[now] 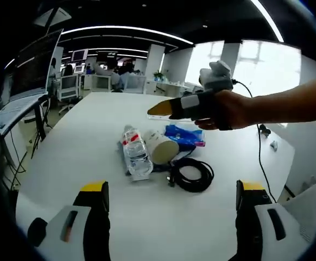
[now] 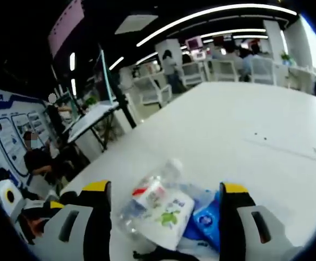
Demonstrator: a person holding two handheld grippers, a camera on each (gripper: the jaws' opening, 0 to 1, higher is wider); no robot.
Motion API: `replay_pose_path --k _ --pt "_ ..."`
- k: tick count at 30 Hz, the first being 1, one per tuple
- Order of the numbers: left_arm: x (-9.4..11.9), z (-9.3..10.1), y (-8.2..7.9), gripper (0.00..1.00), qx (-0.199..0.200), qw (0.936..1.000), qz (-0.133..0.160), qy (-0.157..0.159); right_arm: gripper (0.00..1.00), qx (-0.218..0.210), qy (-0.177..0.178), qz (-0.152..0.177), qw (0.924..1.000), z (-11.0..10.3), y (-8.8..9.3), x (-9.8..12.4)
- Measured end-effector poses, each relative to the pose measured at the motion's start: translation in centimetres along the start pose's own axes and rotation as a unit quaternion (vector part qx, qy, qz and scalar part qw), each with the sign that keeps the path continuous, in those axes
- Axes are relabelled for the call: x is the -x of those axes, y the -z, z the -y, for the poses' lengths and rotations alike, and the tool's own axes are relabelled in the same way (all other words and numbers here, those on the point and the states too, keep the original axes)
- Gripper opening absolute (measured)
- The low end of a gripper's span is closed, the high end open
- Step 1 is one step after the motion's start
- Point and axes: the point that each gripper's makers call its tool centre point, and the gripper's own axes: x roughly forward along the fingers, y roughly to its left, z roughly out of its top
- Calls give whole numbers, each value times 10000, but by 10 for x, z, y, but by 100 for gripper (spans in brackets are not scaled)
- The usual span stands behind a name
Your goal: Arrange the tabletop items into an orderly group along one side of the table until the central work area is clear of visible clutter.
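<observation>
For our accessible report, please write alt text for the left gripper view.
A crumpled clear plastic bottle, a white paper cup on its side, a blue plastic packet and a coiled black cable lie clustered on a white table. The open left gripper faces them; the right gripper, in a hand, hovers beyond.

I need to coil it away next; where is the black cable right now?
In the left gripper view, the black cable lies coiled on the white table, at the right of the pile, just right of the paper cup.
</observation>
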Motion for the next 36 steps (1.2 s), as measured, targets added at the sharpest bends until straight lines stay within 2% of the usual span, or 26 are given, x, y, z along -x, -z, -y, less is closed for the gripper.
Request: replay_pose_path --k 13,22,32,36 --pt "2 -2 2 96 25 10000 -68 -21 76 -206 -204 -270 9992 -3 8 -29" --pt "-1 -2 0 96 113 9999 -47 -15 74 -584 -308 -294 9974 0 -1 -46" --pt "-4 5 0 95 171 9998 -73 44 68 -1341 -670 -667 9864 -4 1 -73" --pt "-4 5 0 94 227 9997 -42 32 67 -1491 -747 -768 9830 -5 3 -80"
